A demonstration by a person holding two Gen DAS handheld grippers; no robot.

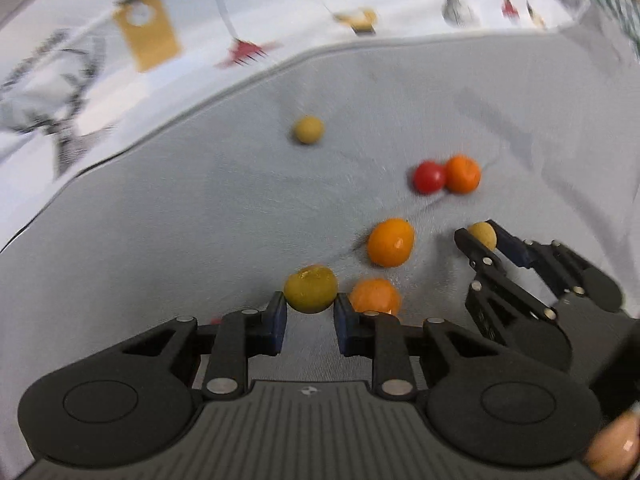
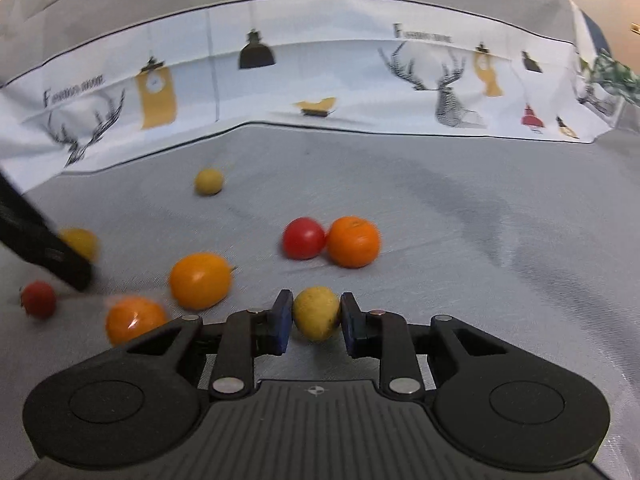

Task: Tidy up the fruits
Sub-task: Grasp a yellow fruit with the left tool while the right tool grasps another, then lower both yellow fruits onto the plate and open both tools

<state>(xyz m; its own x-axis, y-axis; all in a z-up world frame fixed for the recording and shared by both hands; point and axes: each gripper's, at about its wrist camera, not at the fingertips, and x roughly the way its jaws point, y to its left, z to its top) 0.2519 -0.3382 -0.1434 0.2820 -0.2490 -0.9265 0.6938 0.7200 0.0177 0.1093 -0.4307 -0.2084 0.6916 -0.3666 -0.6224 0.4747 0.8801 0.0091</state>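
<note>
Fruit lies scattered on a grey cloth (image 2: 480, 208) whose far edge meets a white printed cloth (image 2: 320, 80). Both tongs are clamped on small yellow fruit. The left gripper (image 1: 310, 312) pinches a yellow-green fruit (image 1: 310, 289) between its blue pads, just beside an orange (image 1: 374, 296) that touches or nearly touches the right-hand pad. The right gripper (image 2: 315, 318) squeezes a pale yellow fruit (image 2: 316, 312), which sits at the pad tips rather than deep between them.

Loose on the cloth: a big orange (image 2: 200, 280), a red tomato (image 2: 303, 238) touching another orange (image 2: 353, 242), a lone yellow fruit (image 2: 208, 181) towards the far edge, and a small red fruit (image 2: 38, 299) at the near left.

Risks, as I judge them: round, smooth fruit held at the tips may squirt out on lifting; soft skin may bruise under the squeeze; the left pad may nudge the neighbouring orange and set it rolling. No bowl or tray shows, so where to sort them is unclear.
</note>
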